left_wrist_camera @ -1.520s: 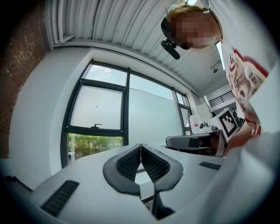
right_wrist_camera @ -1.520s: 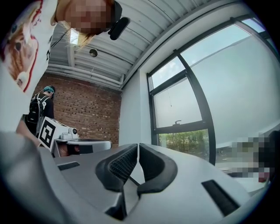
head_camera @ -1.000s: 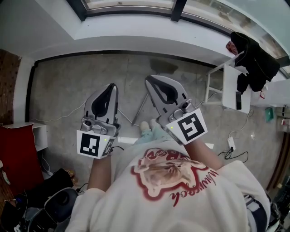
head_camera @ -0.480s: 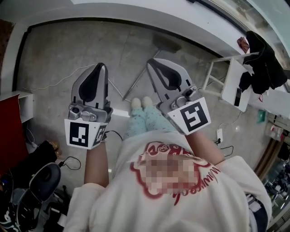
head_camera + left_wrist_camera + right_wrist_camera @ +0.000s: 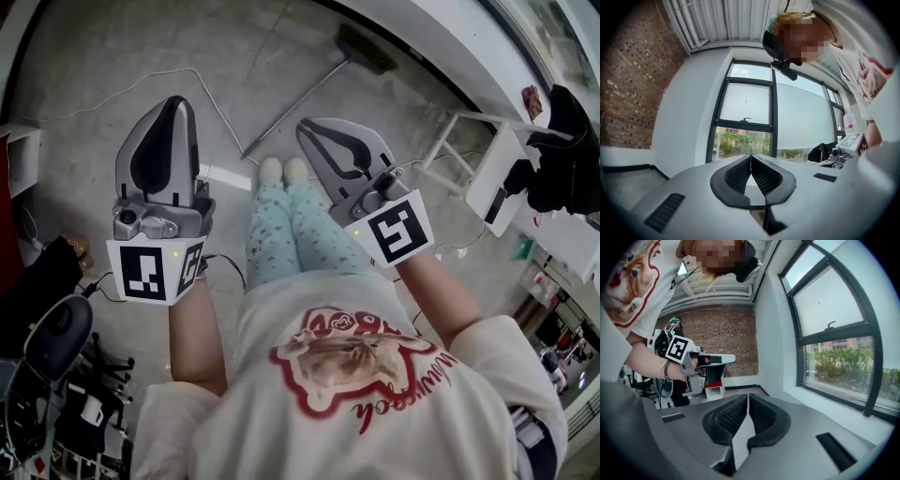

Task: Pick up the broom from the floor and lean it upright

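Observation:
The broom (image 5: 298,98) lies flat on the grey floor, its dark brush head (image 5: 366,49) near the white wall and its thin handle slanting down-left toward the person's feet. In the head view, my left gripper (image 5: 175,101) hangs left of the handle's near end, jaws shut and empty. My right gripper (image 5: 306,126) is just right of the handle, above the floor, also shut on nothing. The left gripper view shows my left gripper (image 5: 751,157) facing a window; the right gripper view shows my right gripper (image 5: 747,396) facing a brick wall, and neither shows the broom.
A white stool (image 5: 489,164) with black clothes (image 5: 565,141) stands at the right. A white cable (image 5: 141,82) trails over the floor at the upper left, and a white block (image 5: 225,176) lies by the feet. A black chair (image 5: 56,339) and clutter fill the lower left.
Both grippers have sunk toward the floor as the person bends. The view has tipped down, so the legs and more floor show and the broom sits higher in the picture.

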Demonstrator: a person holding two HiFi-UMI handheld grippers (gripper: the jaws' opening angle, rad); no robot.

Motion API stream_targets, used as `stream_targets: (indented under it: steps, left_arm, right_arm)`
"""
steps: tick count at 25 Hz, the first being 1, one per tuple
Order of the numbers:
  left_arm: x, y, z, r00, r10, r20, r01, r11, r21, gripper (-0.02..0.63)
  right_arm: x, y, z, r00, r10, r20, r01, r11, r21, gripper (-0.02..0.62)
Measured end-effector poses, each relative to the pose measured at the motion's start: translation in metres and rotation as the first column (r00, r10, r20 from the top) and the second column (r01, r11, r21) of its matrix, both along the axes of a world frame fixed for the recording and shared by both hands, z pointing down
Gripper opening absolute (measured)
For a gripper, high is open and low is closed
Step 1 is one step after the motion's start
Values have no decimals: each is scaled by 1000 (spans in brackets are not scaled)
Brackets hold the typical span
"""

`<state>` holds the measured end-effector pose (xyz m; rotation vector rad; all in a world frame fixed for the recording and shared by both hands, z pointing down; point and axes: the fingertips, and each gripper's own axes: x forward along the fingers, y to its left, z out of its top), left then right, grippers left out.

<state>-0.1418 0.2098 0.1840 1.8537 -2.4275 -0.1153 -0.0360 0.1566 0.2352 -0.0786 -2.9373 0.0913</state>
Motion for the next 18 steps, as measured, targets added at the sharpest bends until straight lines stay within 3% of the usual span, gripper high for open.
stream_targets:
  steps: [4,7,11,18]
  left_arm:
    - [-12,18,43,997,-70,-17,70,997,-30,21]
    - [-26,35,70,991,-131,-15,130,990,-47,21]
    - [-41,56,108,978,-205,-41,203,978,-54,21]
    - [-50,88,187,965,-250,-83,241,965,-103,21]
  right_arm:
    - [-13,33,49,987,-152,-53,151,988,-35,32]
    - [-18,56,97,950,-295,-100,291,955,-52,32]
    - [-19,86,171,853,-482,-197,487,873,-27,34]
    - [-25,135,277,678,-686,-264,712,702,2,34]
